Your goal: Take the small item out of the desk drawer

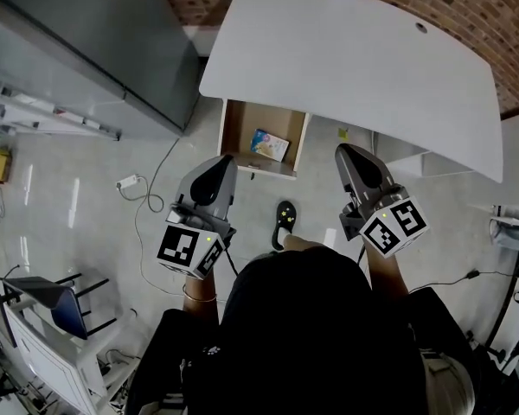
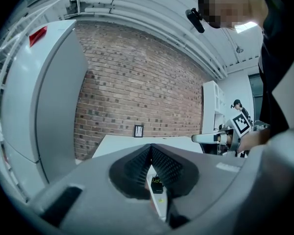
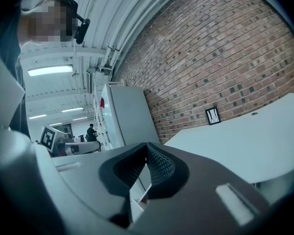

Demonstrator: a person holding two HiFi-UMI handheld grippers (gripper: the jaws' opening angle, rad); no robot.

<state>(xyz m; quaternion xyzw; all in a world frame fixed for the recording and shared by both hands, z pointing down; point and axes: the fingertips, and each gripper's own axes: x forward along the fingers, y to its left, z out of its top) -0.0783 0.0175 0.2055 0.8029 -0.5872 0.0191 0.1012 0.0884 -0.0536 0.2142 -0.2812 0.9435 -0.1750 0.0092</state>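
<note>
Head view — the drawer (image 1: 240,137) stands open under the near edge of the desk (image 1: 355,67). The small item (image 1: 270,144), a flat printed packet, lies inside, its long axis slanting left-far to right-near. The left gripper (image 1: 224,161) is just near-left of it and the right gripper (image 1: 346,152) is further off to the right, so the left is nearer.

Left gripper view — jaws pressed together, nothing between them; item not seen.

Right gripper view — jaws likewise together, empty. Either would need to spread before a pick, I judge.
</note>
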